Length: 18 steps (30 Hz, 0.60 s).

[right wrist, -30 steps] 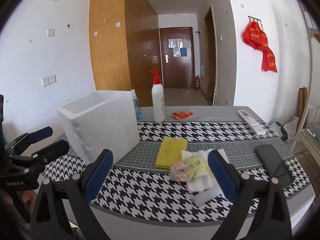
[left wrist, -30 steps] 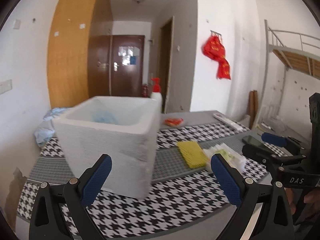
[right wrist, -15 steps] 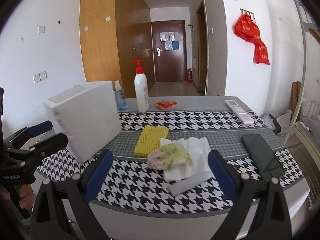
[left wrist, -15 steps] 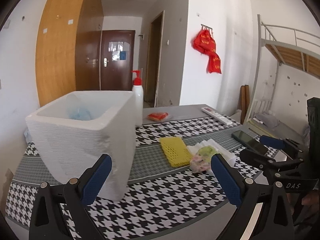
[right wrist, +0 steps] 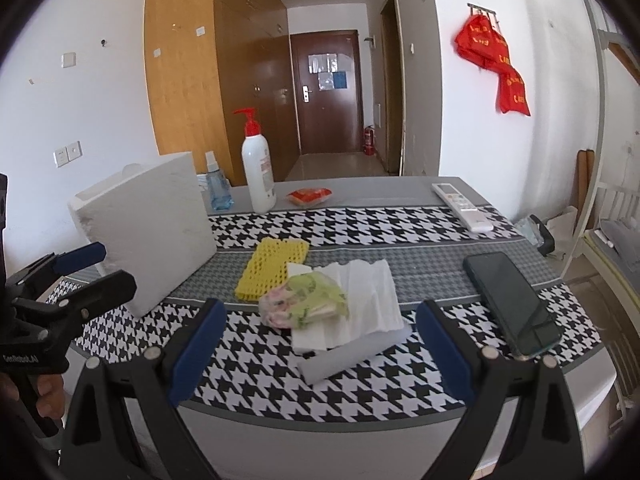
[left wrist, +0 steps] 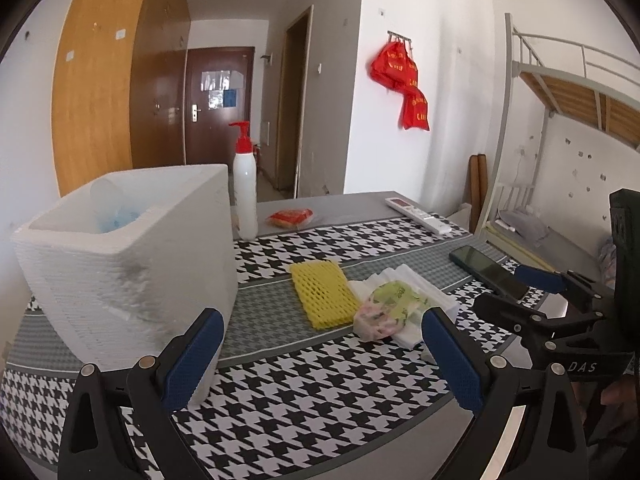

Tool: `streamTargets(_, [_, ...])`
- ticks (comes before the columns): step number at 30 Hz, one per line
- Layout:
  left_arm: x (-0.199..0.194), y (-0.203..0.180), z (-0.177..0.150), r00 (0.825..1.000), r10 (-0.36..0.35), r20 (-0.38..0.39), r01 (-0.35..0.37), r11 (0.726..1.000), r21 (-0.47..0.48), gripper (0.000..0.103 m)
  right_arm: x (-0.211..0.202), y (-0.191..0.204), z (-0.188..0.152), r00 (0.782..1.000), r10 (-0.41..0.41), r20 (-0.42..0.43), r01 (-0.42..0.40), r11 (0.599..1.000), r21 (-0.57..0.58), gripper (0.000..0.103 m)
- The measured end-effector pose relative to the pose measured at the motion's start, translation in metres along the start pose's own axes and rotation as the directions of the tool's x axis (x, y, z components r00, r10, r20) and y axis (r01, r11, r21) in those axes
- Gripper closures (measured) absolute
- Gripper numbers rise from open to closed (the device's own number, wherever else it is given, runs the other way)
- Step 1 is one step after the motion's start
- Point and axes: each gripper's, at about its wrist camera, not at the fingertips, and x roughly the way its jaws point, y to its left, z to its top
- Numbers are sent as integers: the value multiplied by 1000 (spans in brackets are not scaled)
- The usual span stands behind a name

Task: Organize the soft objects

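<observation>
Your white foam box [left wrist: 132, 264] at ten o'clock holds something pale blue [left wrist: 116, 220]. The yellow net [right wrist: 276, 268], plastic bag [right wrist: 308, 304] and tissues [right wrist: 360, 296] lie dead ahead, near the table's [right wrist: 360, 412] front edge. Both your left gripper [left wrist: 320, 356] and right gripper [right wrist: 320, 348] have jaws apart, empty.

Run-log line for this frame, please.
phase: approach | left gripper: open, empty | right gripper: open, empty | crumpled green-pink plastic bag: on white tissues

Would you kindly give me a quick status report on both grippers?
Left gripper open, empty. Right gripper open, empty. Crumpled bag on tissues, yellow mesh beside, foam box waiting. Nothing in the way.
</observation>
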Motion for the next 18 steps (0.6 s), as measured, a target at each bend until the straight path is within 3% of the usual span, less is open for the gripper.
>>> streamTargets(18, [31, -8, 3, 999, -2, -44, 3, 1000, 18, 3, 15, -24, -6, 999, 3, -36, -2, 1000, 26, 5])
